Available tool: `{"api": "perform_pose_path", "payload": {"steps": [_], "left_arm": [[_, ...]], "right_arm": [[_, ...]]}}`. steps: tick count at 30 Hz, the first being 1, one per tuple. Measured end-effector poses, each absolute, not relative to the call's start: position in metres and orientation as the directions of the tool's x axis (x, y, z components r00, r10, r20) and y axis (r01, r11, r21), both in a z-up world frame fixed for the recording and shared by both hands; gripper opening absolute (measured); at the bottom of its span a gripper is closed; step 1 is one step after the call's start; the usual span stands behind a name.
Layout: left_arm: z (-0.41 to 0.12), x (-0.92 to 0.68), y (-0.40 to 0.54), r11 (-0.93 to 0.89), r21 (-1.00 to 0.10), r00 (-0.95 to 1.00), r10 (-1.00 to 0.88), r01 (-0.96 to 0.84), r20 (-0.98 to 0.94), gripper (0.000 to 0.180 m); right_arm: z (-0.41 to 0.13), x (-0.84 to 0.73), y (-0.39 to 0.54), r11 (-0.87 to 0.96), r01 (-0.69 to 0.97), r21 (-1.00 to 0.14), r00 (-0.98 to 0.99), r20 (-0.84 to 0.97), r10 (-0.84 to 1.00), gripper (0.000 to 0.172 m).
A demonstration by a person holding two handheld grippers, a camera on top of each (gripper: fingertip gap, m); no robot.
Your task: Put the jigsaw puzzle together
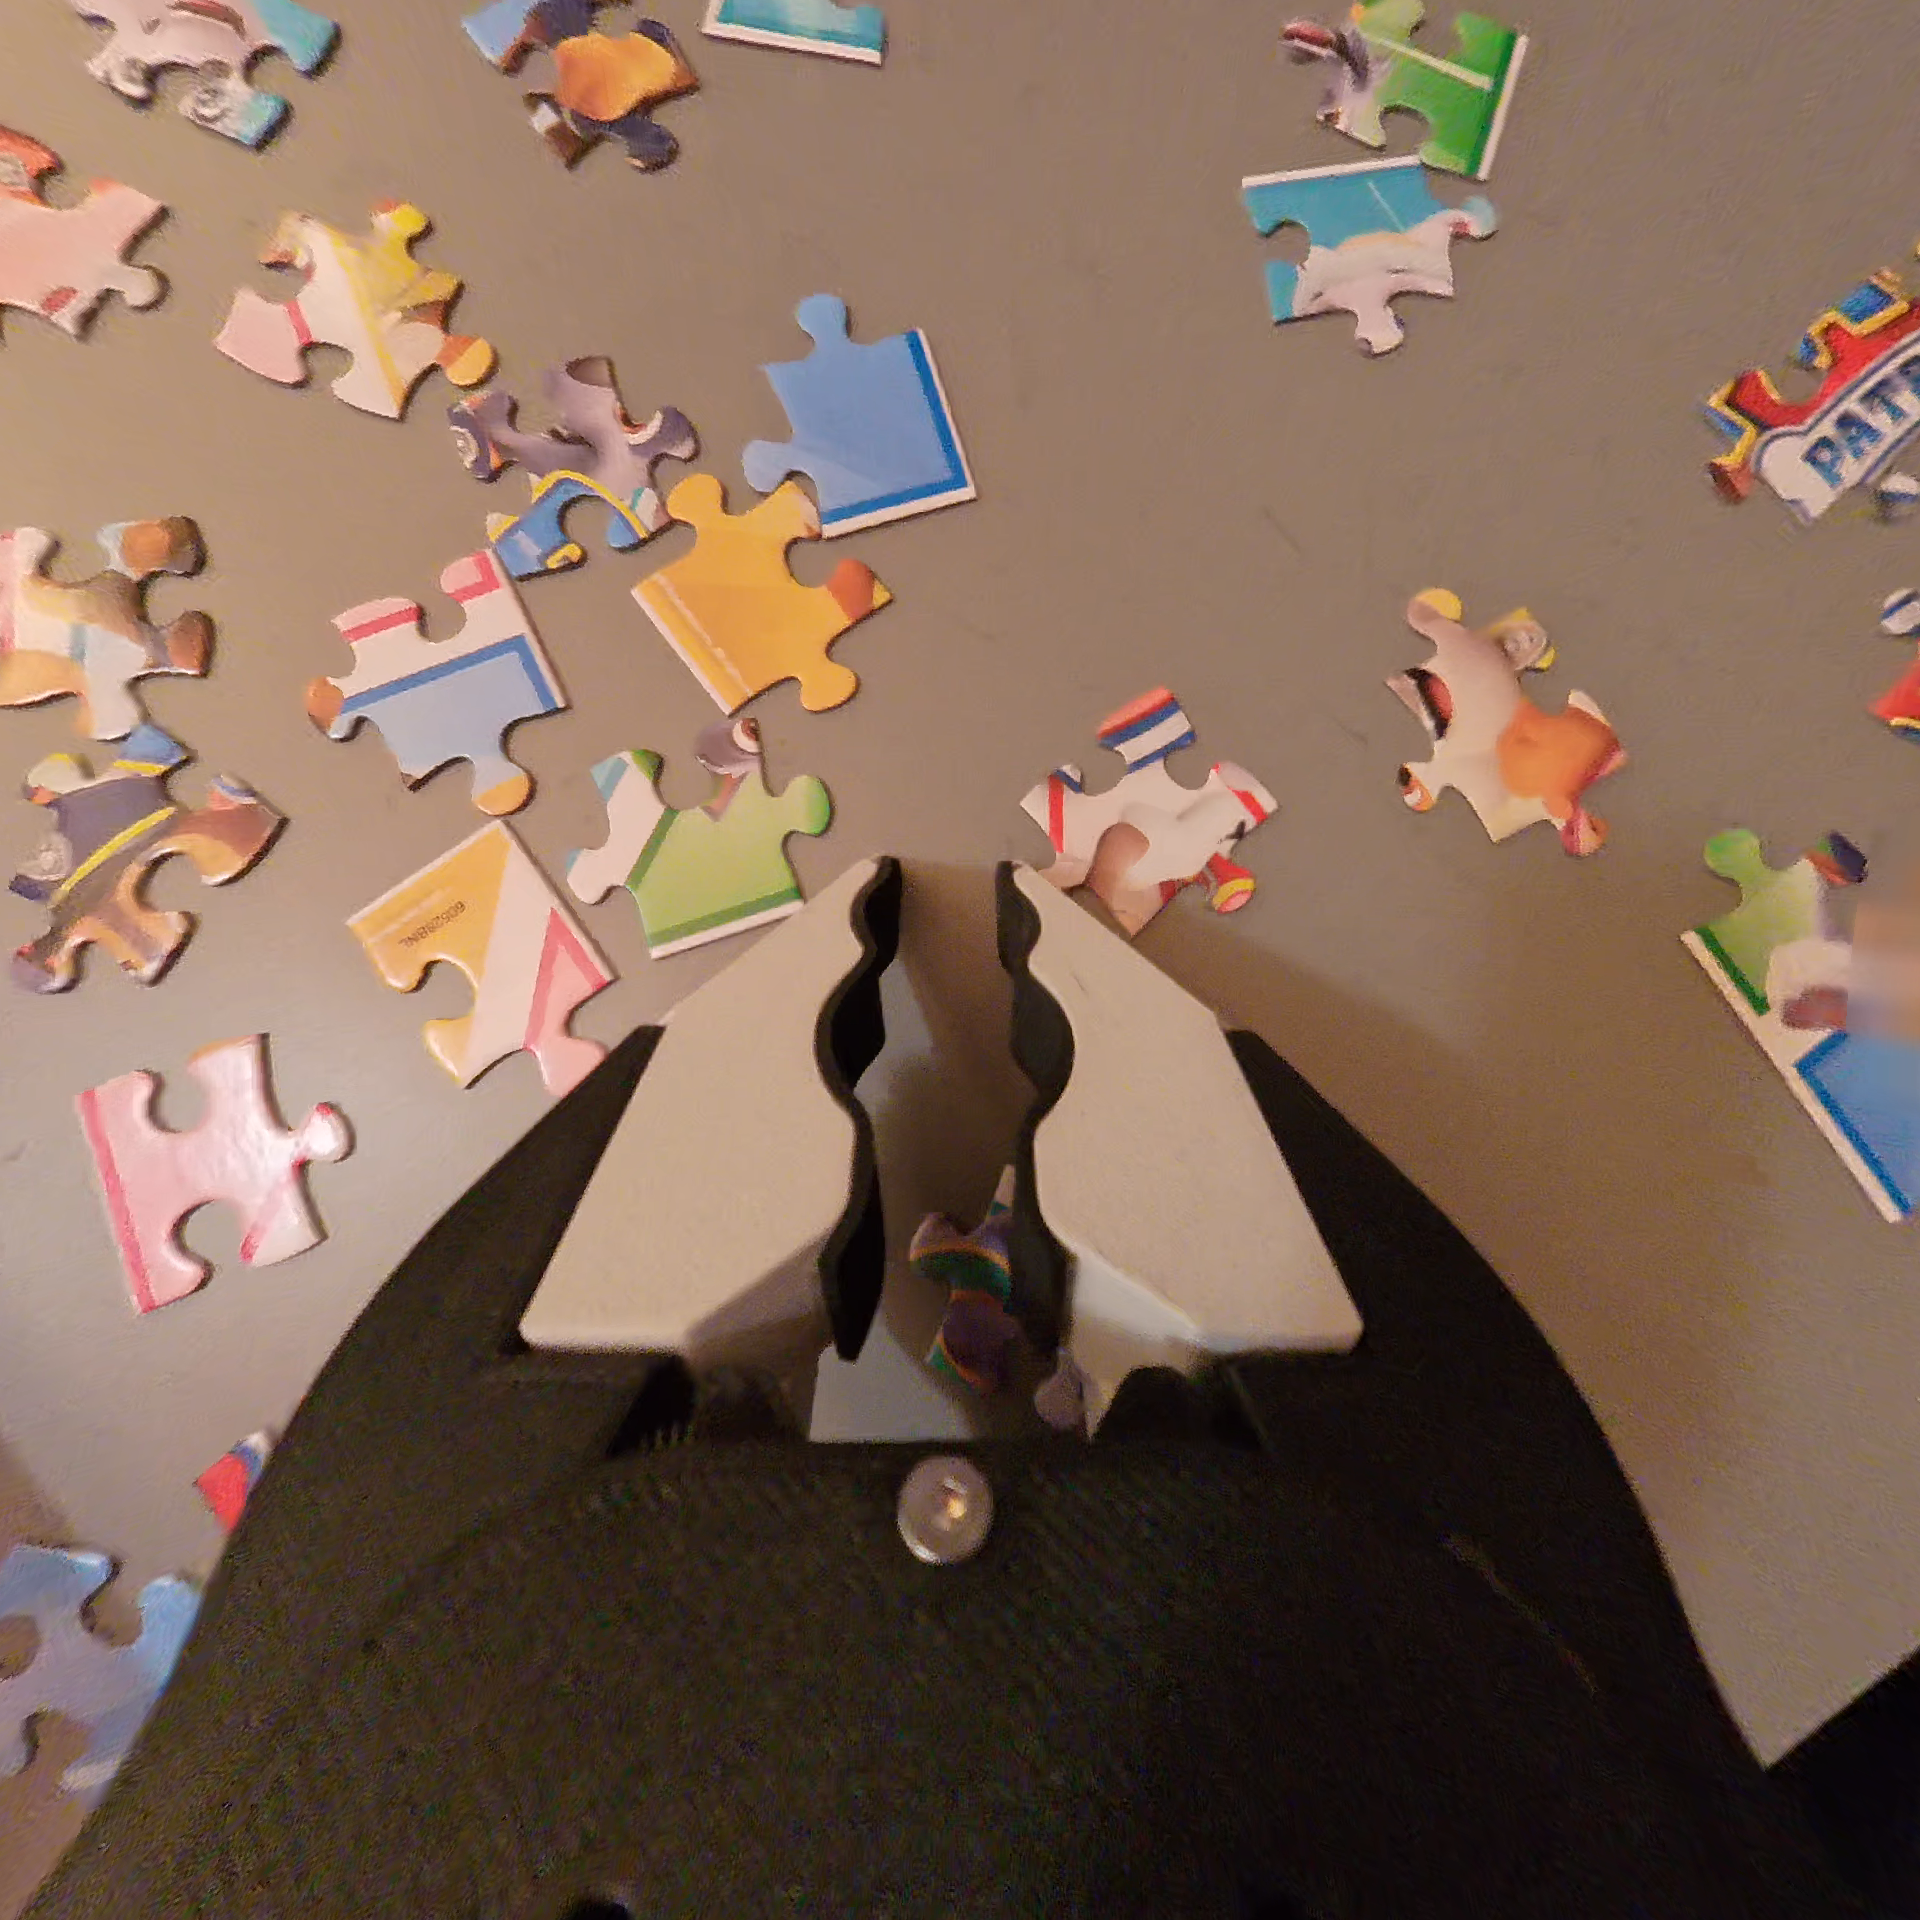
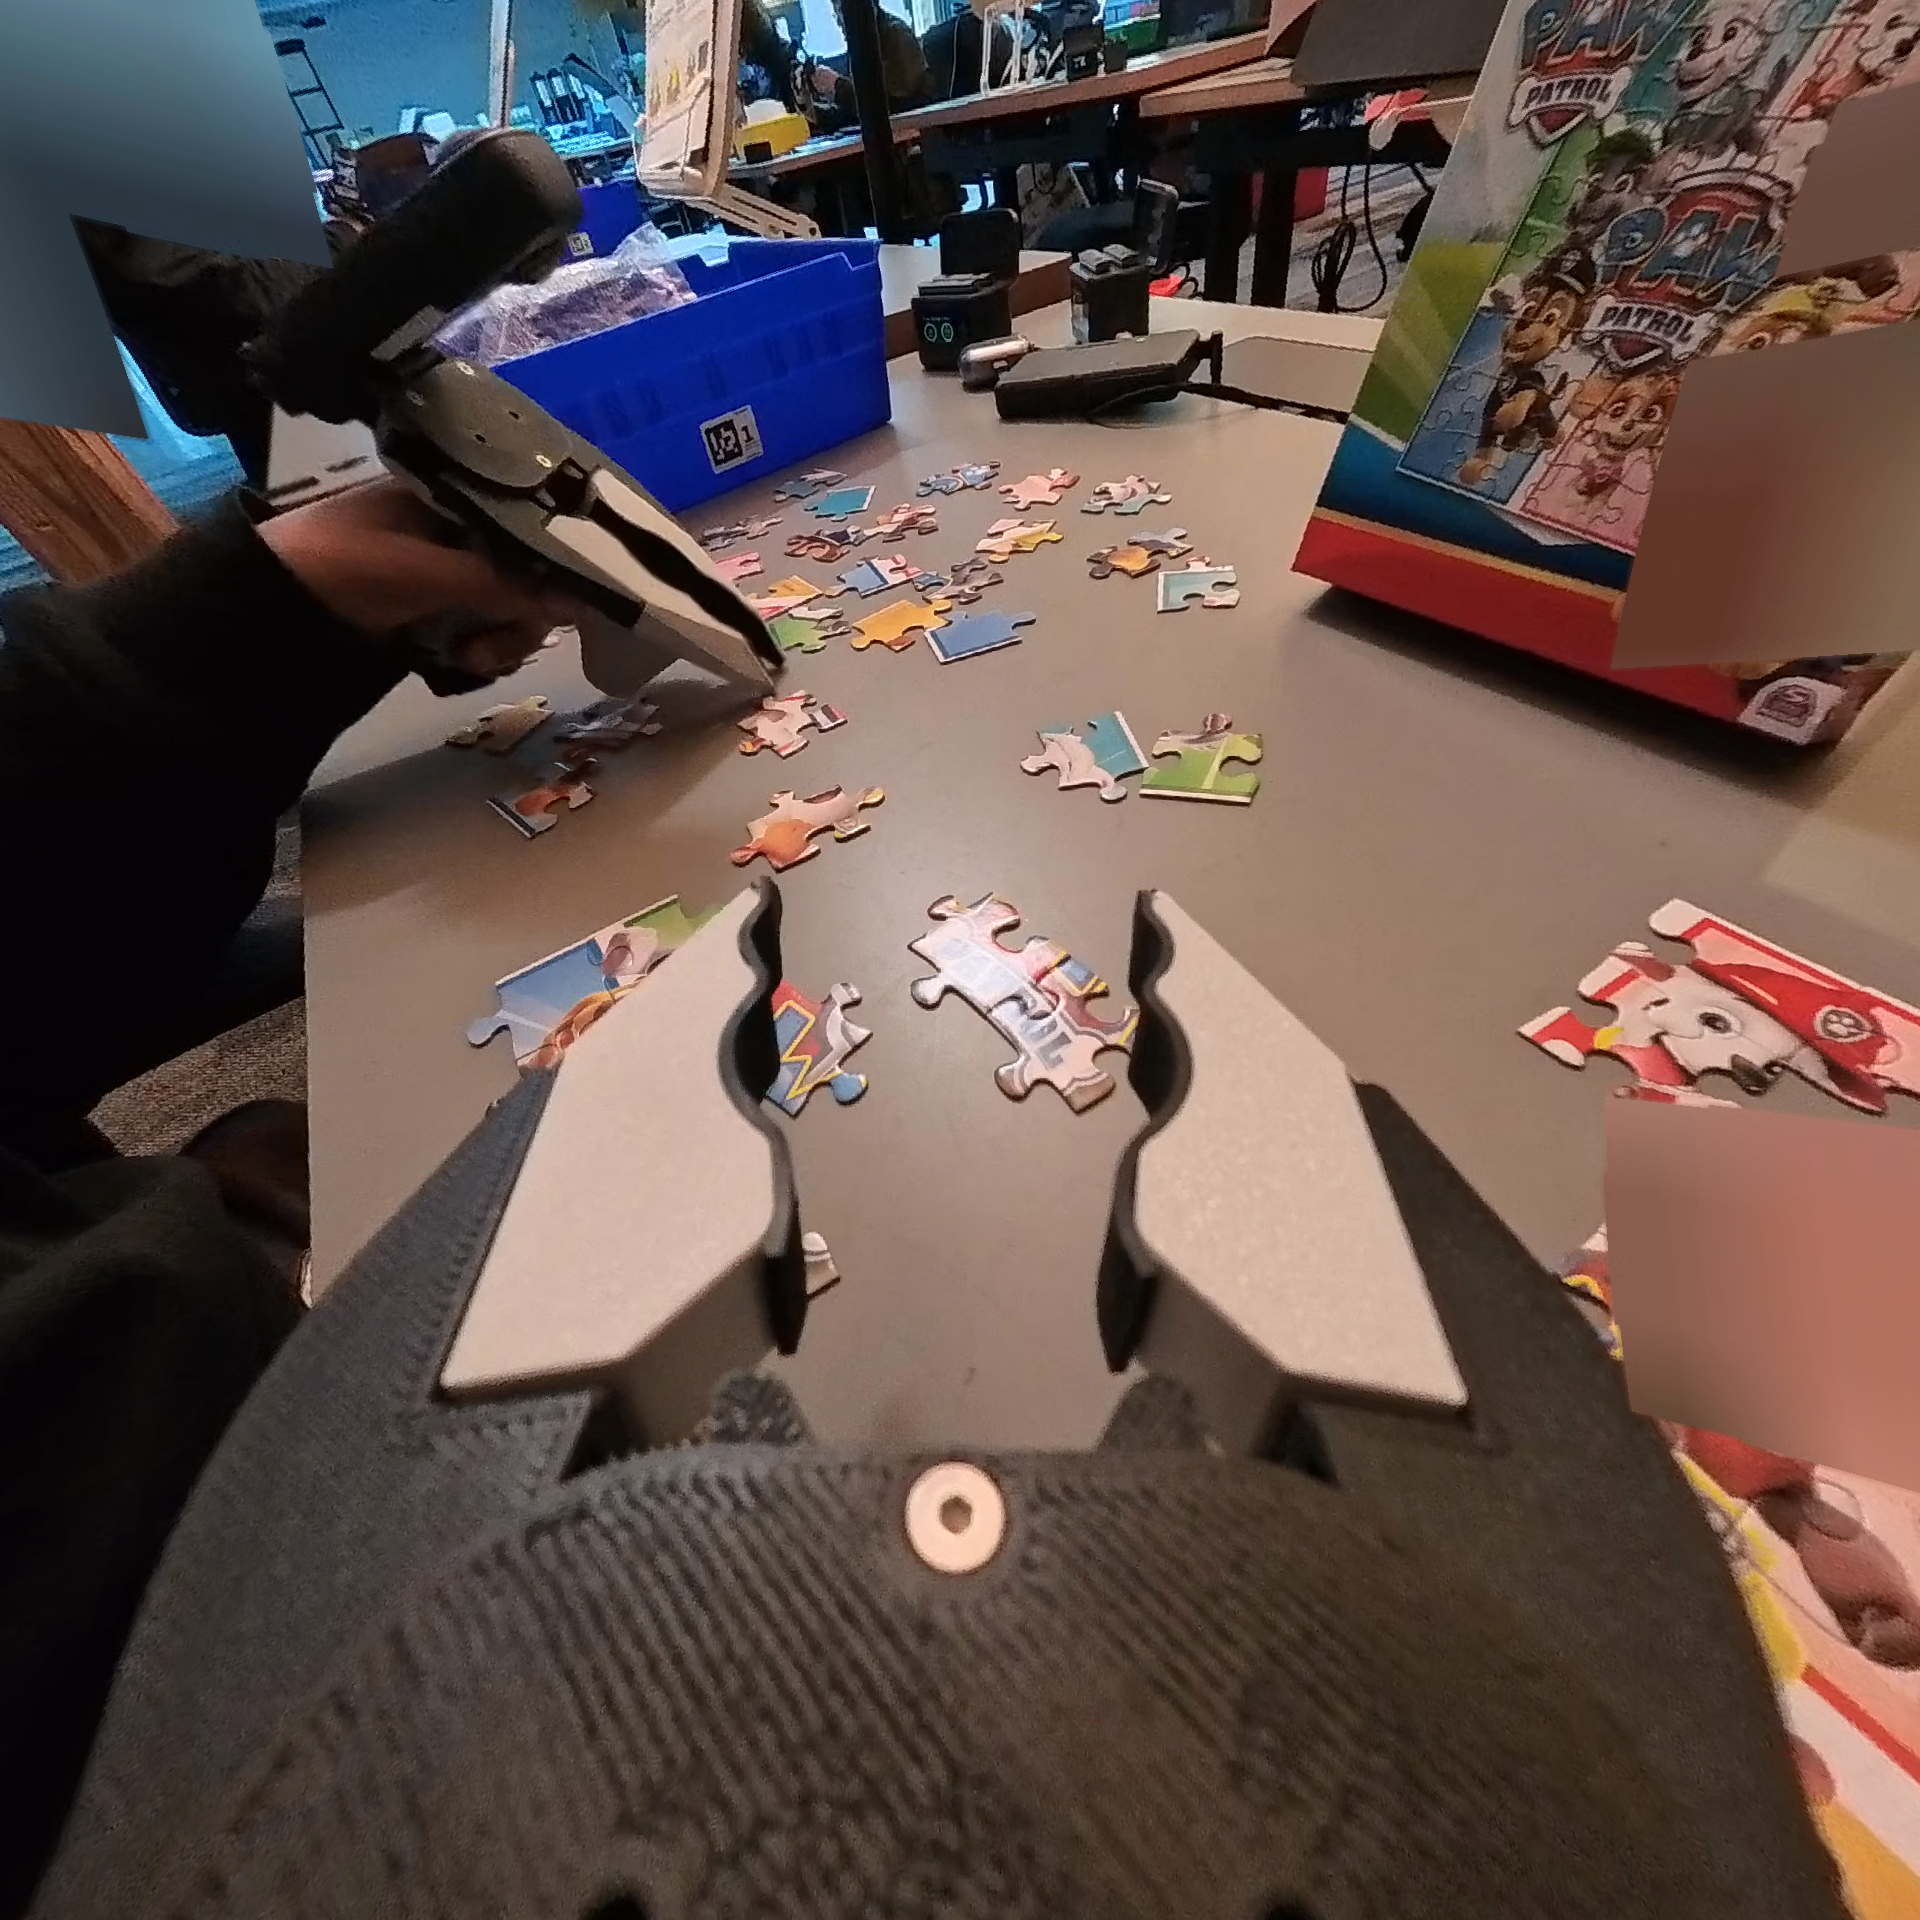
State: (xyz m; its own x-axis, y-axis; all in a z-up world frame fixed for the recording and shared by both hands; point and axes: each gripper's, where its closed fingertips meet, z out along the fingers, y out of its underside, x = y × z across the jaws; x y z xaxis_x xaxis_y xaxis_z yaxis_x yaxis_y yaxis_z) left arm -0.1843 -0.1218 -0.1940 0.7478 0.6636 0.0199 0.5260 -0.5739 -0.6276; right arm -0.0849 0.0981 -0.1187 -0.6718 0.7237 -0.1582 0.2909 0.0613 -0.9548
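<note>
Here, the left hand-held gripper (image 1: 948, 883) stood nearly closed, tips down on the grey surface (image 1: 1143, 468), just beside a white-and-red cardboard puzzle piece (image 1: 1148, 810); a purple striped piece (image 1: 966, 1288) sat deep between its fingers, grip unclear. The right hand-held gripper (image 2: 956, 904) was wide open, holding nothing, over a white-blue joined pair of pieces (image 2: 1023, 997). Loose pieces: over twenty, several cut off. One blue plastic bin (image 2: 717, 353), one puzzle box (image 2: 1558, 364).
</note>
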Motion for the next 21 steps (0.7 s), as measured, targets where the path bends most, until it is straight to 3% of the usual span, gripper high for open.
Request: {"api": "perform_pose_path", "payload": {"steps": [2,8,11,14,21], "left_arm": [[-0.191,-0.195,-0.131,-0.554,-0.646,0.705,0.708,0.525,-0.035,0.023],[-0.194,-0.221,-0.146,-0.448,-0.665,0.551,0.832,0.598,-0.066,0.07],[-0.196,-0.221,-0.14,-0.426,-0.66,0.559,0.829,0.619,-0.012,0.065],[-0.195,-0.215,-0.131,-0.469,-0.658,0.618,0.786,0.59,-0.006,0.046],[-0.195,-0.193,-0.1,-0.571,-0.652,0.75,0.661,0.499,-0.005,0.043]], "right_arm": [[-0.118,-0.085,0.098,0.058,0.288,-0.956,-0.671,-0.158,0.724,0.066],[-0.119,-0.085,0.098,0.066,0.292,-0.954,-0.672,-0.155,0.724,0.066],[-0.119,-0.085,0.098,0.067,0.29,-0.955,-0.671,-0.152,0.726,0.066],[-0.119,-0.085,0.098,0.061,0.292,-0.954,-0.67,-0.159,0.725,0.066],[-0.11,-0.089,0.105,-0.017,0.282,-0.959,-0.656,-0.205,0.726,0.06]]}}
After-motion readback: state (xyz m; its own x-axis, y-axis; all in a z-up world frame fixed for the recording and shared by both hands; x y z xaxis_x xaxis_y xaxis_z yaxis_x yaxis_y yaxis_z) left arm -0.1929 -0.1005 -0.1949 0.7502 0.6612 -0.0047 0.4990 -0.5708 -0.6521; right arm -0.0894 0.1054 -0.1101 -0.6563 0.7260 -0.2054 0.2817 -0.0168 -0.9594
